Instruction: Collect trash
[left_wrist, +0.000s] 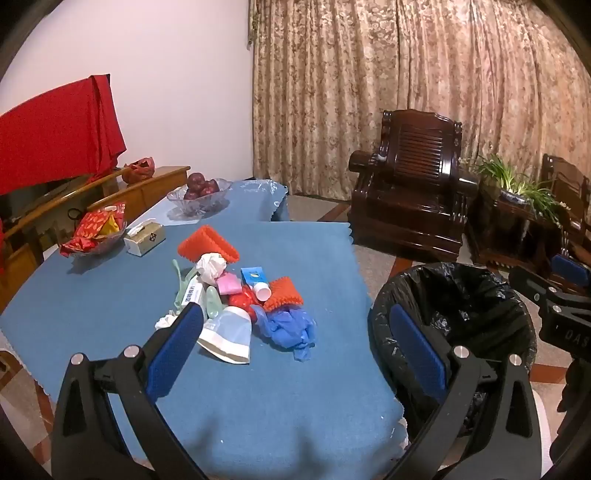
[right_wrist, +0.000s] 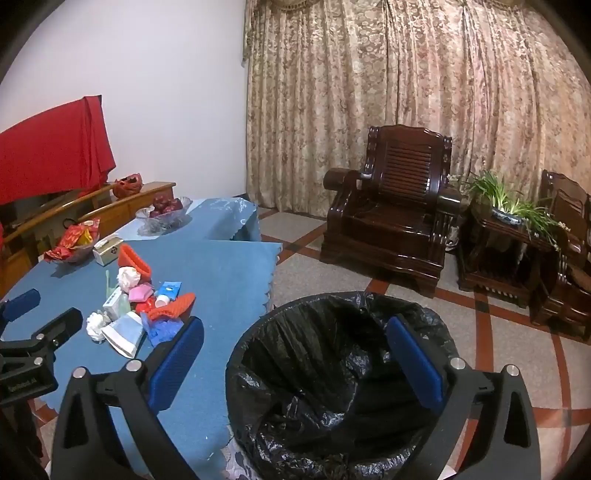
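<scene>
Blue cloth covers my table (left_wrist: 288, 398), and the trash pile (left_wrist: 240, 291) sits at centre frame in the left view: crumpled tissue, foam nets, a blue glove, a paper pouch. All look light, soft and crushable, so I would pinch a bunched fold. My left gripper (left_wrist: 291, 339) and right gripper (right_wrist: 295, 350) hold their fingers wide apart, empty. Lower right, the black-lined bin (left_wrist: 461, 295) waits.
</scene>
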